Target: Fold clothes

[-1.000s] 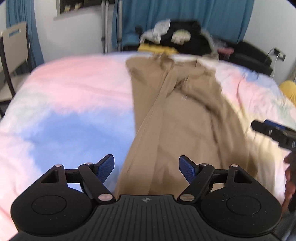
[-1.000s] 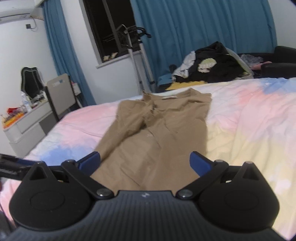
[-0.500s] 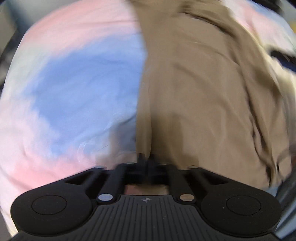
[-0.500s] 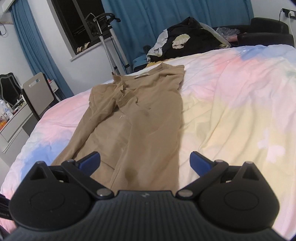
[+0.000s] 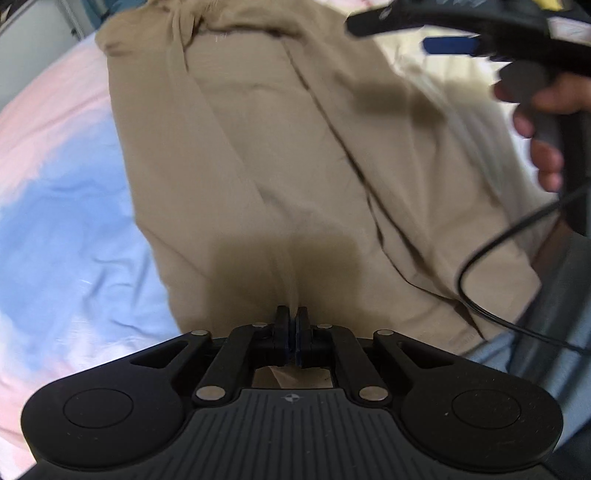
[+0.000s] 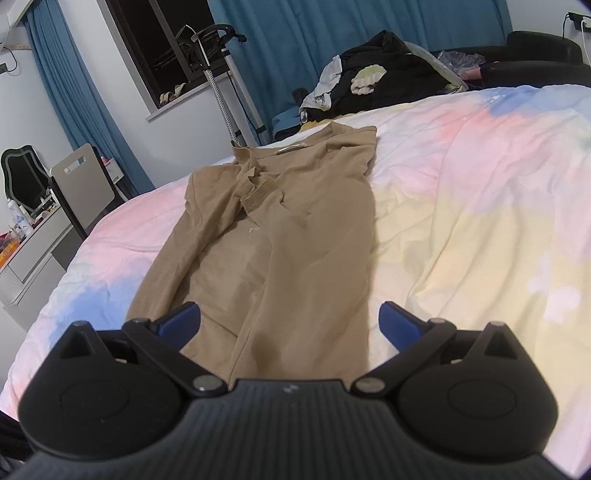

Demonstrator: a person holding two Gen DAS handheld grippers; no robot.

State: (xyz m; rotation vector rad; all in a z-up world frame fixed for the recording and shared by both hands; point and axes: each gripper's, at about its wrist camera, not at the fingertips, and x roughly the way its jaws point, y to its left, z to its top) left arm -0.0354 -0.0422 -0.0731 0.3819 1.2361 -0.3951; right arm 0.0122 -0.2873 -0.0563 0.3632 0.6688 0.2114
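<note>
A tan shirt (image 6: 288,236) lies lengthwise on the pastel bedspread (image 6: 480,206), collar at the far end, sleeves folded in. In the left wrist view the shirt (image 5: 280,155) fills the frame. My left gripper (image 5: 291,328) is shut on the shirt's near hem, pinching a fold of cloth. My right gripper (image 6: 290,319) is open and empty, hovering over the hem's near right part. It also shows in the left wrist view (image 5: 461,33), held by a hand at the upper right.
A pile of dark clothes (image 6: 380,81) lies beyond the bed's far edge. A chair (image 6: 83,184) and a dresser (image 6: 26,258) stand at the left. Blue curtains (image 6: 332,33) and a garment steamer stand (image 6: 218,85) are behind. A black cable (image 5: 491,258) hangs at the right.
My left gripper dropped to the hem and shut on the cloth. My right gripper moved closer over the shirt's near end and stayed open.
</note>
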